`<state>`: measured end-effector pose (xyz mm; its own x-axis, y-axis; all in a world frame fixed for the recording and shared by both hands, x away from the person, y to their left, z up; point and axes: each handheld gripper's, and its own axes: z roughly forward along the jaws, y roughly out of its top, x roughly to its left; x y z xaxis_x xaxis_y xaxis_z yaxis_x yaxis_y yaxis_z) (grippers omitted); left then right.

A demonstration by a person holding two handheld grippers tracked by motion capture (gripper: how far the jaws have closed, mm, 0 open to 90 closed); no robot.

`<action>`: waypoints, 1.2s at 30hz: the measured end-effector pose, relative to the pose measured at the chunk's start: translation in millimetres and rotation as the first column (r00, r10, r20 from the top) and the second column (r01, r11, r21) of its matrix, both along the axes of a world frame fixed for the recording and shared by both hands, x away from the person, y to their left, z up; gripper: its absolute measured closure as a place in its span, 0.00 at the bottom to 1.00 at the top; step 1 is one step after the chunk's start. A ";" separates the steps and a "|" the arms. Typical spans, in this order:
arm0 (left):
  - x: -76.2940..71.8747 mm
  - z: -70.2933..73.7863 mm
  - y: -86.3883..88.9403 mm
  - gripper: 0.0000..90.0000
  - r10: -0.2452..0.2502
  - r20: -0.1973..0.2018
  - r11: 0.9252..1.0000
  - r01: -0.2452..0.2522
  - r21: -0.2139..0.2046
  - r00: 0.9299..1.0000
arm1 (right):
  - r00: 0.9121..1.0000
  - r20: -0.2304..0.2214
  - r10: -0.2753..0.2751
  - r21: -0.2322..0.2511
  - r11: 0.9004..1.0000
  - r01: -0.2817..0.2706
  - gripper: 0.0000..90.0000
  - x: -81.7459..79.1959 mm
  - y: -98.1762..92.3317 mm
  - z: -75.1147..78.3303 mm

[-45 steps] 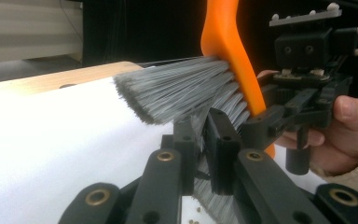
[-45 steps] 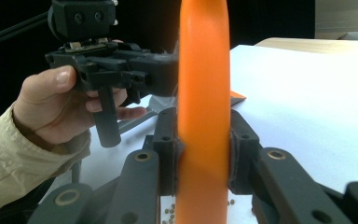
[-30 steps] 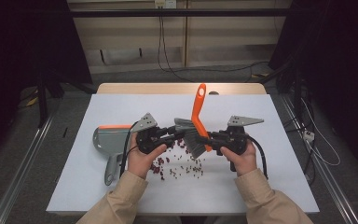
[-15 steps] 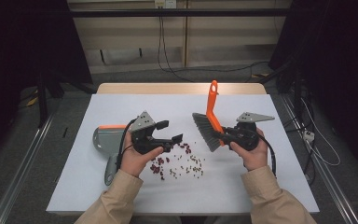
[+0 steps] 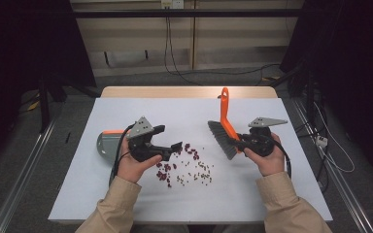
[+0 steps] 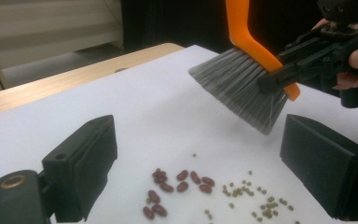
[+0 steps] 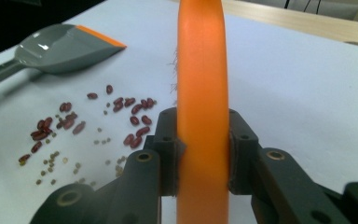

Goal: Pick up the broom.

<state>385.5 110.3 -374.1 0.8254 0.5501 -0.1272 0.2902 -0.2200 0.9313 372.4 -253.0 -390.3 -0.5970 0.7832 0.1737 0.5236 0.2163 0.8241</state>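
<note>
Desk: we are finding a white top carrying every item, with a wooden strip showing along its far edge.
Dustpan: we are noting a grey pan with an orange lip lying flat at the left of the desk, just behind the left hand; the right gripper view shows it beyond the spill.
Brush: we are seeing the orange handle standing nearly upright, grey bristles pointing down and left, held clear above the desk to the right of the spill.
Right tongs: they are clamping the brush handle, one pad on each side of it, as the right gripper view confirms.
Left tongs: they are standing wide apart after just opening, nothing between the pads, hovering at the left edge of the spill.
Beans: we are recording dark red beans and smaller green ones lying scattered on the desk between the two hands.
</note>
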 end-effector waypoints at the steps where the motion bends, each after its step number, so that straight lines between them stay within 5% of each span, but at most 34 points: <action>1: -0.1 -0.9 2.3 0.12 0.010 -0.001 1.000 -0.010 -0.006 1.000 | 1.000 -0.003 -0.004 -0.013 1.000 0.004 0.79 -0.1 0.1 -0.5; 11: -3.9 -5.4 19.6 0.12 0.051 0.010 0.999 -0.051 -0.005 0.999 | 0.999 -0.035 -0.032 -0.156 0.987 0.026 0.79 -0.1 -4.6 -3.7; 18: -8.1 -7.1 32.3 0.12 0.067 0.013 0.998 -0.067 0.008 0.998 | 0.995 -0.075 -0.065 -0.185 0.982 0.050 0.79 3.7 -8.1 -8.3; 36: -11.0 -14.2 49.7 0.12 0.085 0.012 0.996 -0.085 0.026 0.996 | 0.999 -0.035 -0.032 -0.184 0.983 0.025 0.78 17.5 27.9 -28.5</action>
